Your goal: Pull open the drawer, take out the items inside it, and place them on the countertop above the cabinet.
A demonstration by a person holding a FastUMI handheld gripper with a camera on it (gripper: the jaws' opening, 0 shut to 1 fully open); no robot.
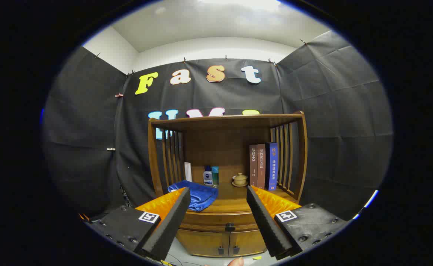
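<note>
Your gripper (pixel 218 194) is spread wide, fingers well apart, nothing between them, touching nothing. Left finger (pixel 168 225) and right finger (pixel 266 221) both show dark foam pads with orange backing behind. The cabinet (pixel 225 236) sits ahead of and beyond the fingers, seen in the gap between them.

The drawer (pixel 218 222) is shut, flush with the cabinet front, directly under the front edge of the countertop (pixel 231 203). Its dark knob (pixel 230 226) is at the middle of the drawer front, lying between your two fingers and a bit lower than the tips. Items inside the drawer are hidden. Below the drawer are two cabinet doors (pixel 222 244), closed, each with a small dark handle near the centre seam.

On the countertop: blue towel (pixel 198 195), crumpled, at the front left corner, running up to the front edge, with the left fingertip overlapping it in the view. Behind it toward the back, a white bottle (pixel 207 176) and a teal bottle (pixel 215 176) stand touching or nearly so, upright. Right of those, near the back middle, a small lidded tea cup on a saucer (pixel 240 180). At the right side, three books (pixel 263 166) stand upright, pressed together against the slatted side rail (pixel 288 159).

A top shelf (pixel 225 120) spans the two slatted sides. A fingertip of your hand (pixel 235 261) pokes in below the cabinet doors.
</note>
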